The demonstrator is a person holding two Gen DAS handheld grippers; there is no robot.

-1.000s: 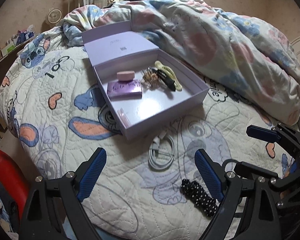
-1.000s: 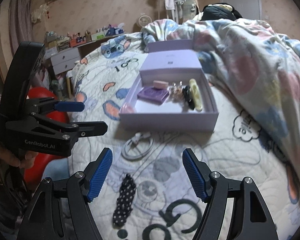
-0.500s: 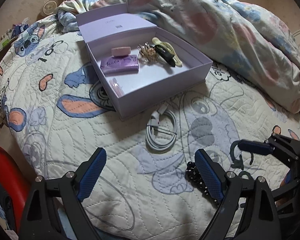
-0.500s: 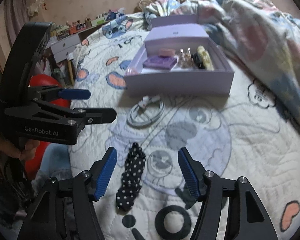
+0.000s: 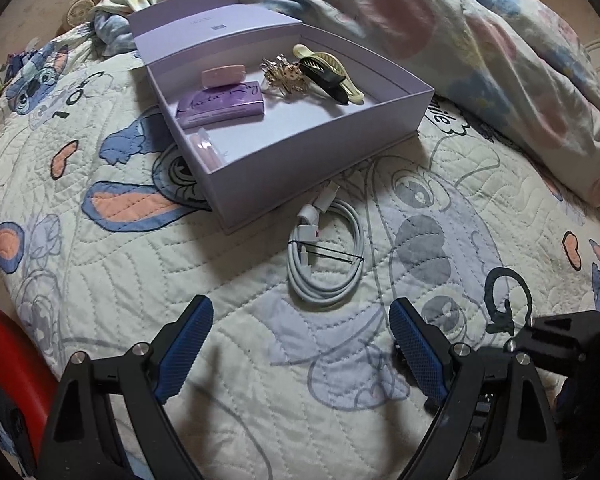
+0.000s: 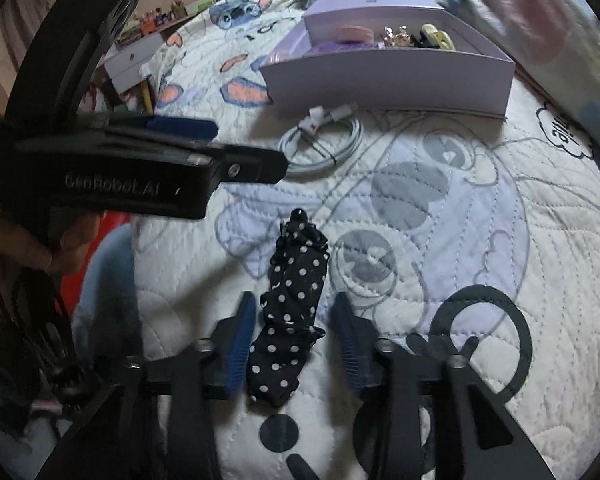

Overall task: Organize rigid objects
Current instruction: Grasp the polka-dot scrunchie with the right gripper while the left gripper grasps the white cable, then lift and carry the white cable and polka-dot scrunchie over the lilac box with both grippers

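Polka-dot scrunchie (image 6: 290,320) lies on the quilt (image 6: 480,280), between the closing jaws of the right gripper (image 6: 296,336), which tilts steeply down; pads not yet pressing it. Left gripper (image 5: 300,344), jaws spread wide and empty, angles down near the coiled white cable (image 5: 326,256).

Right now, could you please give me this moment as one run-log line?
right claw: closing around polka-dot scrunchie | left claw: open, empty | charging cable: outside lilac box

The left hand-held gripper (image 6: 244,160) carries the raised lettering "GenRobot.AI" on its black side. The quilt (image 5: 260,360) shows part of a printed word, "mile", in a speech bubble near the lilac box (image 5: 324,160). Script on the purple packet (image 5: 220,104) inside that box is too small to read.
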